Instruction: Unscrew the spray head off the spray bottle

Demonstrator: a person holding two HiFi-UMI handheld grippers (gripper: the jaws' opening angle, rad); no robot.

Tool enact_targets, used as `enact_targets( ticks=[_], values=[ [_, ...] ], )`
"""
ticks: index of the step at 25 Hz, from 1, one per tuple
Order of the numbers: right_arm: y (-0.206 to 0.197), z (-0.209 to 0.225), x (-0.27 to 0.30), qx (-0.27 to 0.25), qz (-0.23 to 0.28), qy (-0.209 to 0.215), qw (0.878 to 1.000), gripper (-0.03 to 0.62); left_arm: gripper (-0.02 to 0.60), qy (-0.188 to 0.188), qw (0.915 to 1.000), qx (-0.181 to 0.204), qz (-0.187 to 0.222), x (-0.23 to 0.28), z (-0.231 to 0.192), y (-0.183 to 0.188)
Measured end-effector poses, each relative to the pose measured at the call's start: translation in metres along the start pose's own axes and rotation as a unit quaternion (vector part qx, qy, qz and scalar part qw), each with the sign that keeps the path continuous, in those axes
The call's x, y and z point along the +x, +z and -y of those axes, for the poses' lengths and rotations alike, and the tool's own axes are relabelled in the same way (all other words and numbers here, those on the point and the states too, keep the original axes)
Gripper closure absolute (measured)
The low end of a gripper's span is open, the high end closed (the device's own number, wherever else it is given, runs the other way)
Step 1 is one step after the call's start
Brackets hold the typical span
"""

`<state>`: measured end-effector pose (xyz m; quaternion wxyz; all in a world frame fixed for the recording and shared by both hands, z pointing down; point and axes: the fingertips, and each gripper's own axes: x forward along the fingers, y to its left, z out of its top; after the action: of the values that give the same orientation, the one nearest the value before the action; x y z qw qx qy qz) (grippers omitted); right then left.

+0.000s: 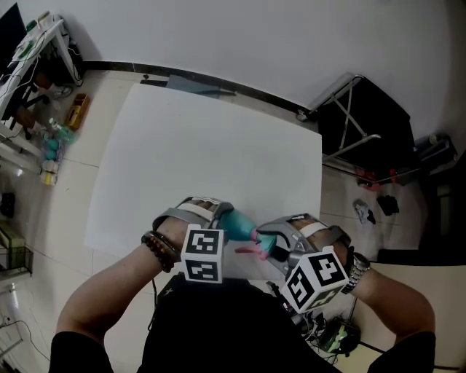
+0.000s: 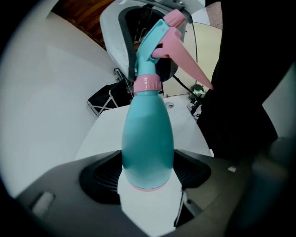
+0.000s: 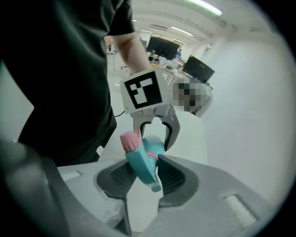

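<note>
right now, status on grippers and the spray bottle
Left gripper shut on bottle. Right gripper shut on spray head. Head still on. Nothing blocking.

Bright, even indoor light. Ceiling strip lights (image 3: pixel 203 6) show in the right gripper view. White tabletop (image 1: pixel 218 146) evenly lit, no glare, shadows soft. Both gripper views have heavy fisheye and black vignetted corners, with near jaws dim and soft. Spray bottle (image 2: pixel 148 139) fairly sharp. Head view edges bowed.
</note>
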<state>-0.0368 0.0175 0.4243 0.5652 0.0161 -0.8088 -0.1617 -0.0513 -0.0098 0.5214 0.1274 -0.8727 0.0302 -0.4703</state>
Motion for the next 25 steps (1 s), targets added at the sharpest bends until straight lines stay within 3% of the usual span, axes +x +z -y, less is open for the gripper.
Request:
enact_targets(
  ticks=[2, 5, 10, 13, 17, 19, 21, 23, 25],
  values=[
    [-0.003, 0.006, 0.0, 0.07, 0.003, 0.007, 0.998, 0.479, 0.209, 0.019, 0.9998, -0.004, -0.005, 0.0, -0.006, 0.0],
    [-0.004, 0.017, -0.001, 0.177, 0.009, 0.017, 0.984, 0.479, 0.209, 0.05, 0.9986, -0.008, -0.015, -0.001, -0.014, -0.001],
    [-0.017, 0.026, 0.003, 0.338, 0.022, 0.025, 0.941, 0.479, 0.209, 0.103, 0.9937, -0.005, -0.043, -0.003, -0.027, -0.004],
    [-0.027, 0.031, 0.006, 0.452, 0.039, 0.042, 0.89, 0.479, 0.209, 0.137, 0.9885, 0.003, -0.064, -0.003, -0.032, -0.007],
    [-0.033, 0.037, 0.008, 0.599, 0.084, 0.081, 0.793, 0.479, 0.209, 0.172, 0.9816, 0.013, -0.083, -0.004, -0.039, -0.009],
    [-0.036, 0.039, 0.008, 0.654, 0.105, 0.101, 0.742, 0.479, 0.209, 0.191, 0.9781, 0.015, -0.082, -0.007, -0.044, -0.006],
    [-0.038, 0.038, 0.009, 0.694, 0.12, 0.118, 0.7, 0.479, 0.209, 0.208, 0.9751, 0.014, -0.075, -0.01, -0.049, -0.003],
    [-0.038, 0.038, 0.01, 0.715, 0.131, 0.126, 0.675, 0.479, 0.209, 0.214, 0.9737, 0.018, -0.076, -0.01, -0.049, -0.004],
    [-0.038, 0.039, 0.009, 0.723, 0.14, 0.125, 0.665, 0.479, 0.209, 0.212, 0.9744, 0.016, -0.074, -0.009, -0.048, -0.006]
  ],
)
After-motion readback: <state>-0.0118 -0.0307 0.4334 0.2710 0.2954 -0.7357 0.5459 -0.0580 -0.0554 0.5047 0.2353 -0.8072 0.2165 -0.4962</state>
